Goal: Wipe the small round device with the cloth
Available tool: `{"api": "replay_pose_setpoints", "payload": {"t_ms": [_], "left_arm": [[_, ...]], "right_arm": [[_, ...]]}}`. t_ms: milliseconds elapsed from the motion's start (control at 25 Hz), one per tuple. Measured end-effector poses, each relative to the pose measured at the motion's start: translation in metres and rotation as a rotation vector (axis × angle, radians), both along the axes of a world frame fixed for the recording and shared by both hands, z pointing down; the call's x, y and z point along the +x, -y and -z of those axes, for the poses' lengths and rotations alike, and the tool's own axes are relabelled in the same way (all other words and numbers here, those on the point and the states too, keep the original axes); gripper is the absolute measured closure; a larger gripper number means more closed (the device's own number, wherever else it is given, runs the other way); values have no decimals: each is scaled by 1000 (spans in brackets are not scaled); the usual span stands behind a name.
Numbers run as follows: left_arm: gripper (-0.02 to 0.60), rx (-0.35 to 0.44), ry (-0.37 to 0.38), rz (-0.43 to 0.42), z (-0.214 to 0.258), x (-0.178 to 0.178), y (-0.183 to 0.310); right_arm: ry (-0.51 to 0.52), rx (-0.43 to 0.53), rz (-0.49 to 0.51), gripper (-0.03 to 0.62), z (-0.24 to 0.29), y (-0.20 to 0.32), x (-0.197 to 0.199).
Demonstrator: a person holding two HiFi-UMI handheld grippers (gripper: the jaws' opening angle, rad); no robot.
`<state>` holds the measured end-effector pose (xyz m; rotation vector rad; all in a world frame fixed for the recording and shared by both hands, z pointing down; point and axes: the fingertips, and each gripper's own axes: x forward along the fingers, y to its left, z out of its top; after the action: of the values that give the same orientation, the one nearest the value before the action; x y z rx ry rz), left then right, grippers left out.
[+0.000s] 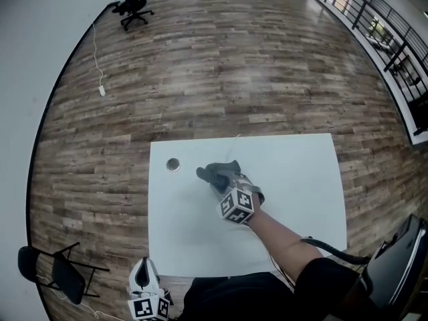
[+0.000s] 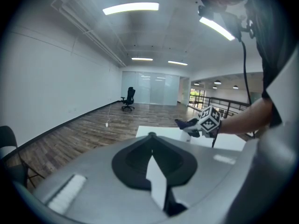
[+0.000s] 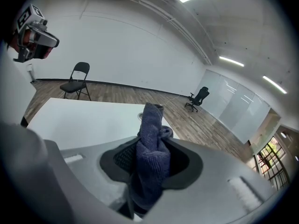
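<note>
Left gripper [image 1: 143,274]: off the near edge of the counter [image 1: 301,179], low at left, jaws together, nothing between them. Right gripper [image 1: 226,179]: over the counter's middle, jaws clamped on the cloth [image 1: 212,172], which sticks out past the tips in a dark bunch. Device [image 1: 173,164]: on the counter near its far left corner, just left of the cloth, apart from it. Office chair [image 1: 134,7]: on the floor [image 1: 234,65], well beyond
</note>
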<state>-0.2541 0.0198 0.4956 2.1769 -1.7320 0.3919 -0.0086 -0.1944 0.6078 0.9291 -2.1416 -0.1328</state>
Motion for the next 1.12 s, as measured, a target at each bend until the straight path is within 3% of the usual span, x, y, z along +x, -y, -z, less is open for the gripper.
{"api": "replay_pose_setpoints", "payload": {"t_ms": [400, 640, 920, 1120], "left_arm": [[574, -9, -1, 6, -1, 2, -3], [574, -14, 7, 9, 0, 3, -5], [574, -26, 18, 25, -2, -1, -12], [574, -37, 34, 30, 1, 1, -18]], "right_arm": [[-47, 6, 55, 470, -8, -11, -11], [-84, -39, 114, 470, -33, -30, -23], [-55, -34, 105, 470, -34, -29, -23], [-17, -94, 115, 470, -47, -37, -25]]}}
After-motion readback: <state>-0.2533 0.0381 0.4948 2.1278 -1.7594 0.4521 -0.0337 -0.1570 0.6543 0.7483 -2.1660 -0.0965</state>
